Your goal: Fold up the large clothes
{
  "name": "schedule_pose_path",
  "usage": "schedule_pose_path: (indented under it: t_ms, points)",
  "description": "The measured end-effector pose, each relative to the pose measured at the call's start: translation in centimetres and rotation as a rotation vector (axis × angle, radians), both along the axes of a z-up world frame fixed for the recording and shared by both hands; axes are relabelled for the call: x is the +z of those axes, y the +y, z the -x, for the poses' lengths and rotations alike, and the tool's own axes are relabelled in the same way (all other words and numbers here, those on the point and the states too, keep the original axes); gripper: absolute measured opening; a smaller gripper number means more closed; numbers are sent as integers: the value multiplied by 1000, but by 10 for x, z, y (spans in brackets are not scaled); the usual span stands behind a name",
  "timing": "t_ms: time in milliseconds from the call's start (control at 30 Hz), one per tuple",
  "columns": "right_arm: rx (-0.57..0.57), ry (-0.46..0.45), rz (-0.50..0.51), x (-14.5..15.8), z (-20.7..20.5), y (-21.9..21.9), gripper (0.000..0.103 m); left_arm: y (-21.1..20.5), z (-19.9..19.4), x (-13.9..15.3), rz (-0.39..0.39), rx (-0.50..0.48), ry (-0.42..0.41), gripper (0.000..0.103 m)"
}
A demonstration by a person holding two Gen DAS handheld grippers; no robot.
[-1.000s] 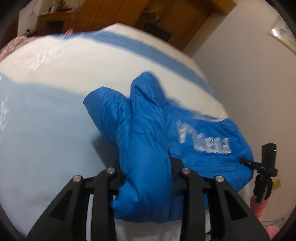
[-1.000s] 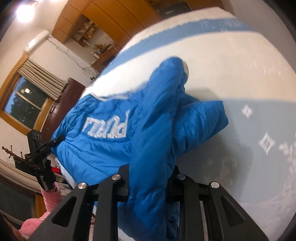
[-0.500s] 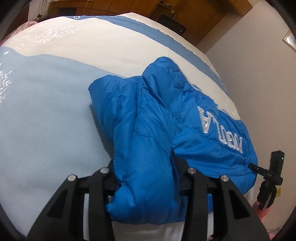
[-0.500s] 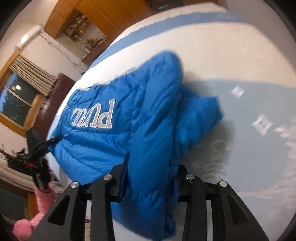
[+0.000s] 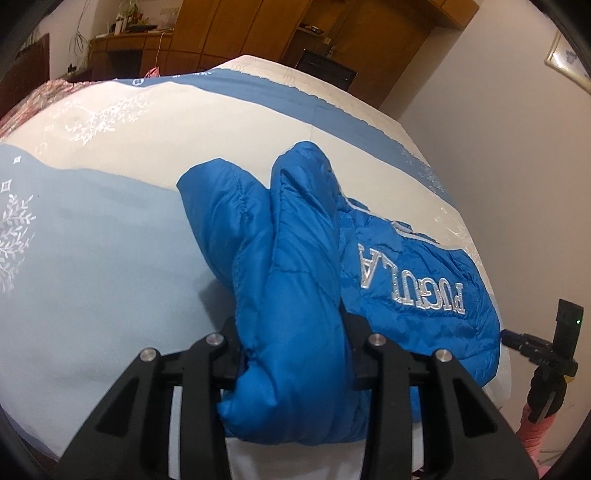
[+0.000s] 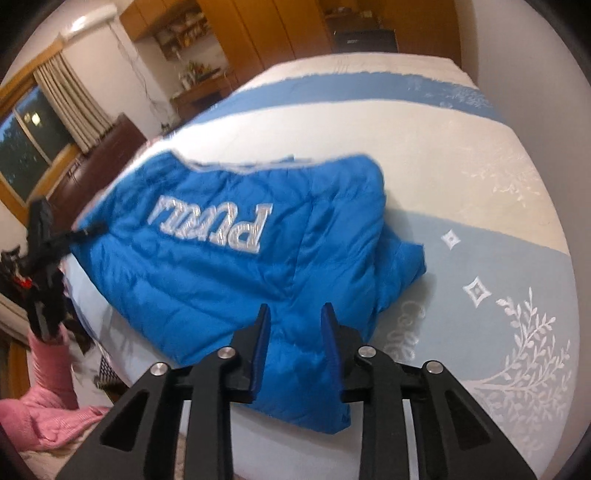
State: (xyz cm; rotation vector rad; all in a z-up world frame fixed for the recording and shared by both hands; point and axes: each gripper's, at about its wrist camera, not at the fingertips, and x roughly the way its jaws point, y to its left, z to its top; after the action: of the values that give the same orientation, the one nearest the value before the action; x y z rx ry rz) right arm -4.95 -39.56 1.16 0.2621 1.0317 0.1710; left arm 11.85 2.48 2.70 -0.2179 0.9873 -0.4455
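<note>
place: home bedroom | cues: bed, wooden wardrobe, curtained window

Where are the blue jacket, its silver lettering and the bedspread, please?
blue jacket (image 5: 295, 295): left wrist view, raised quilted fold.
silver lettering (image 6: 218, 225): right wrist view, middle letters.
bedspread (image 5: 92, 258): left wrist view, bare pale blue area.

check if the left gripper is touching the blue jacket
Touching. In the left wrist view a thick fold of the blue jacket fills the left gripper, both fingers pressing into its sides as the jaws close.
</note>
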Motion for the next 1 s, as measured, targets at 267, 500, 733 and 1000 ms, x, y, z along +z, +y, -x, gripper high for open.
schedule_pose_path:
  t_ms: [267, 500, 733, 1000]
  points:
    - [-29, 63, -16, -30, -7, -7, 20, -13, 11, 13, -30, -6, -70, 35]
    - [-44, 93, -52, -53, -9, -10, 14, -19, 13, 11, -58, 5, -98, 35]
    - [-77, 106, -58, -61, -11, -12, 6, -13, 11, -1, -78, 32, -94, 35]
    - [-103, 116, -60, -58, -12, -12, 6, -30, 29, 21, -91, -4, -186, 35]
